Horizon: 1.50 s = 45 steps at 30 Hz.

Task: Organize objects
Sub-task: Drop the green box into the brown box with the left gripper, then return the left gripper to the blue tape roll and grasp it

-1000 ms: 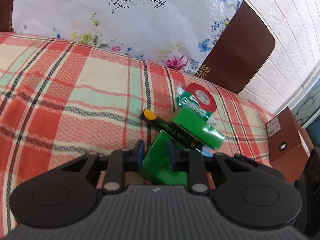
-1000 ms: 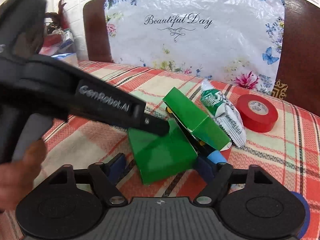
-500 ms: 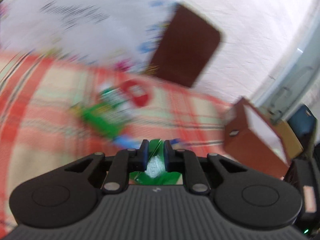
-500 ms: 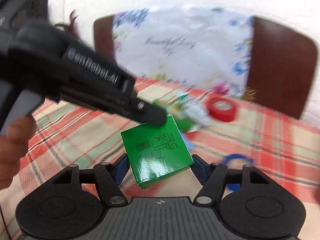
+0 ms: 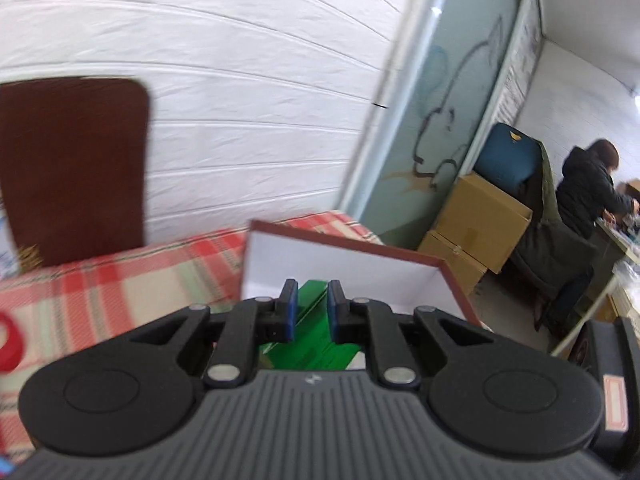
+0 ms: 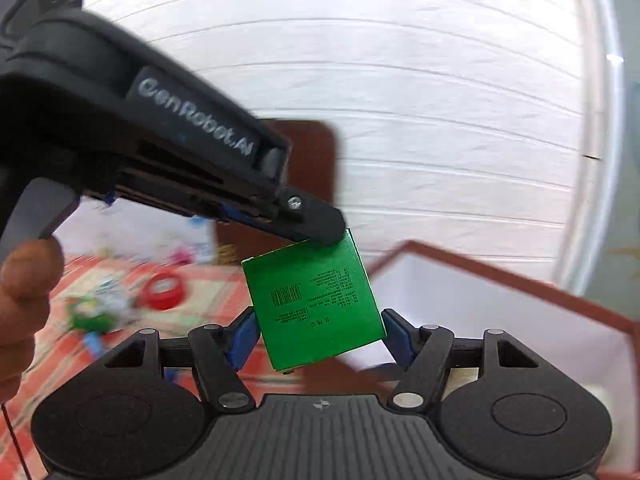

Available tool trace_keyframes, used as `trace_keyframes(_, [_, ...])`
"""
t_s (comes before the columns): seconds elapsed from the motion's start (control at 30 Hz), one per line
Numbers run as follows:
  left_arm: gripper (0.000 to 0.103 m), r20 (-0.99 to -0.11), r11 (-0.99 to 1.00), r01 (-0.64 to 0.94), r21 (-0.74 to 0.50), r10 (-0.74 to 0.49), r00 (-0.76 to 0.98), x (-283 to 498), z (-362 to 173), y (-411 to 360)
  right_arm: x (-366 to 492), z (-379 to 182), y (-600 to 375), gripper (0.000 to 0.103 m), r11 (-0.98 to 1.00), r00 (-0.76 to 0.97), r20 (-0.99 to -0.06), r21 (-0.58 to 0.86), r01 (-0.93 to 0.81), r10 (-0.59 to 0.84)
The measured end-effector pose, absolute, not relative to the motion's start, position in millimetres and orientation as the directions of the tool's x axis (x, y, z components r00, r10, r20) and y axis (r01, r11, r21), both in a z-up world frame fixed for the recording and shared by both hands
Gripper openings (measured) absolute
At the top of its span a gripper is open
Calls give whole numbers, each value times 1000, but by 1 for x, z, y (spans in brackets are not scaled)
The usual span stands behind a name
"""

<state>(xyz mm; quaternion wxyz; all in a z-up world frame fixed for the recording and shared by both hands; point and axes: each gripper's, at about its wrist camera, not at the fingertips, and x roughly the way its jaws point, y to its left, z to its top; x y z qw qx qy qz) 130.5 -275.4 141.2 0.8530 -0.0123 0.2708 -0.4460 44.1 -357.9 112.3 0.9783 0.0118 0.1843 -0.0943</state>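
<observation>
together, i am gripping a light, crushable green box [image 6: 316, 300]: right gripper [image 6: 314, 334] clamping its sides, left gripper [image 5: 312, 308] pinching its top edge.

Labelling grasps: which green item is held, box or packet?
The green box with the barcode, clamped by the left gripper and right gripper; the green packet lies loose on the plaid cloth by the red tape roll.

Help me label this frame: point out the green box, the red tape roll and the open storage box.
green box [image 6: 316, 300], right wrist view, on its printed face by the barcode.
red tape roll [image 6: 164, 291], right wrist view, on its blurred side.
open storage box [image 5: 340, 264], left wrist view, on its white inner wall.
</observation>
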Motion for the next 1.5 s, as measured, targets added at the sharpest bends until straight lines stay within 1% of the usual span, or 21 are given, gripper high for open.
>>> trace_keyframes(0.1, [20,-483,628,743,-231,-737,473,137,133,-300,46,109,-384,65,967,900,-361,-13,256,-243])
trace_keyframes(0.2, [21,-513,665,715,-214,-699,497,143,124,-305,53,100,-400,71,945,870,-386,-7,328,-305])
trace_keyframes(0.27, [21,-515,668,711,-221,-699,496,143,121,-296,53,97,-405,71,941,872,-390,36,335,-296])
trace_keyframes(0.33, [22,-520,687,698,-202,-680,518,142,121,-286,50,94,-406,71,941,879,-380,59,333,-287])
trace_keyframes(0.43, [23,-519,710,672,-211,-664,538,141,120,-265,48,92,-399,71,948,886,-373,49,315,-275])
trace_keyframes(0.57, [28,-520,757,621,-206,-622,585,135,117,-230,50,96,-382,71,959,898,-363,38,281,-249])
trace_keyframes(0.6, [29,-520,769,607,-202,-609,599,134,115,-220,49,100,-377,71,962,901,-361,36,271,-241])
trace_keyframes(0.7, [29,-527,806,556,-203,-568,632,130,107,-185,49,105,-360,71,972,910,-359,32,234,-207])
trace_keyframes(0.83, [29,-563,855,465,-228,-506,653,131,89,-131,53,104,-331,71,986,917,-374,28,163,-141])
trace_keyframes(0.93, [29,-592,889,392,-237,-452,667,133,77,-90,62,93,-302,71,996,911,-407,29,85,-66])
trace_keyframes(1.1, [29,-643,928,278,-248,-373,669,143,58,-35,81,65,-246,69,997,866,-495,12,-73,69])
trace_keyframes(1.13, [29,-648,929,263,-261,-371,666,145,55,-26,85,61,-235,66,995,858,-507,1,-100,87])
trace_keyframes(1.2, [29,-651,925,251,-285,-379,658,148,51,-15,93,54,-217,66,990,845,-523,-20,-142,111])
trace_keyframes(1.3, [28,-655,911,253,-325,-410,635,153,46,-11,106,49,-205,66,987,830,-544,-19,-159,123])
trace_keyframes(1.33, [28,-649,899,265,-350,-436,623,153,45,-12,111,48,-203,66,988,827,-549,-24,-156,117])
trace_keyframes(1.43, [28,-639,870,313,-381,-493,591,156,43,-27,123,42,-201,67,993,833,-553,-79,-93,34])
trace_keyframes(1.5, [28,-637,854,352,-382,-520,569,160,41,-42,131,36,-208,68,996,817,-576,-46,-76,35])
